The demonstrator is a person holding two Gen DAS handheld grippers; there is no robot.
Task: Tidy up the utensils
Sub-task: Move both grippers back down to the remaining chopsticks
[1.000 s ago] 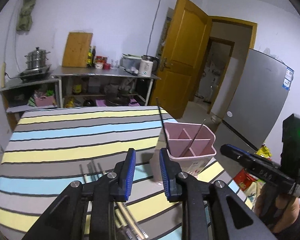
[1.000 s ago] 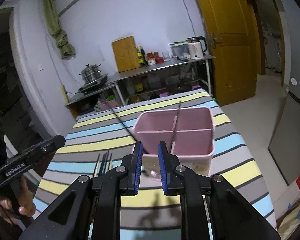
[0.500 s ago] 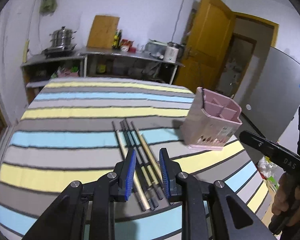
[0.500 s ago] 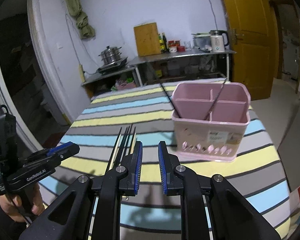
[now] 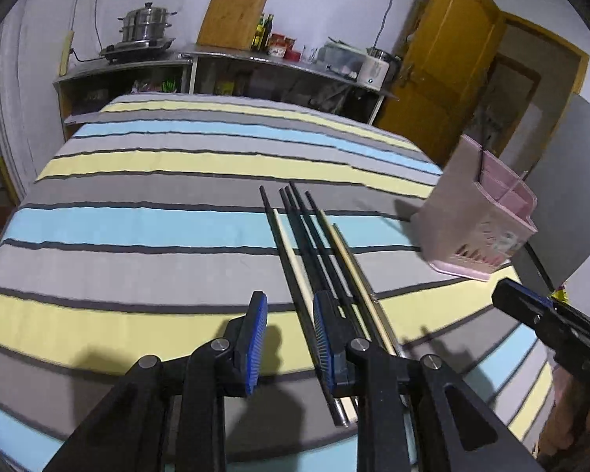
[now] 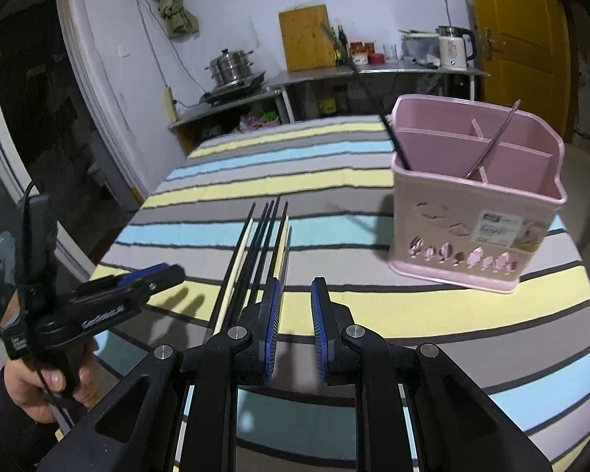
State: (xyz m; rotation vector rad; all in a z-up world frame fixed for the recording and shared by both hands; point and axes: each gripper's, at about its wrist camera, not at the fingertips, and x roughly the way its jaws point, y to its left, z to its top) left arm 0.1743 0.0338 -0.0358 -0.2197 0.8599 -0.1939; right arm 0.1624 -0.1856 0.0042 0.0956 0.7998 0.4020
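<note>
Several chopsticks (image 5: pixel 310 244), black and pale ones, lie side by side on the striped tablecloth (image 5: pixel 145 228). My left gripper (image 5: pixel 289 314) hangs low over their near ends, open, with nothing between its blue pads; the bundle runs under its right finger. In the right wrist view the same chopsticks (image 6: pixel 259 247) lie just left of my right gripper (image 6: pixel 295 295), which is also open and empty. A pink divided utensil holder (image 6: pixel 476 204) stands upright to the right, with a black chopstick (image 6: pixel 389 133) and a metal one (image 6: pixel 495 137) leaning in it. The left gripper (image 6: pixel 153 281) shows at left.
A person's hand (image 6: pixel 39 385) holds the left gripper off the table's left edge. Behind the table stands a steel counter (image 6: pixel 334 72) with a pot, a cutting board and a kettle. A yellow door (image 5: pixel 444 78) and a grey fridge (image 5: pixel 570 181) are at the right.
Both grippers have sunk toward the table and tipped downward, coming close over the near ends of the chopsticks. Their jaws have kept the same gap.
</note>
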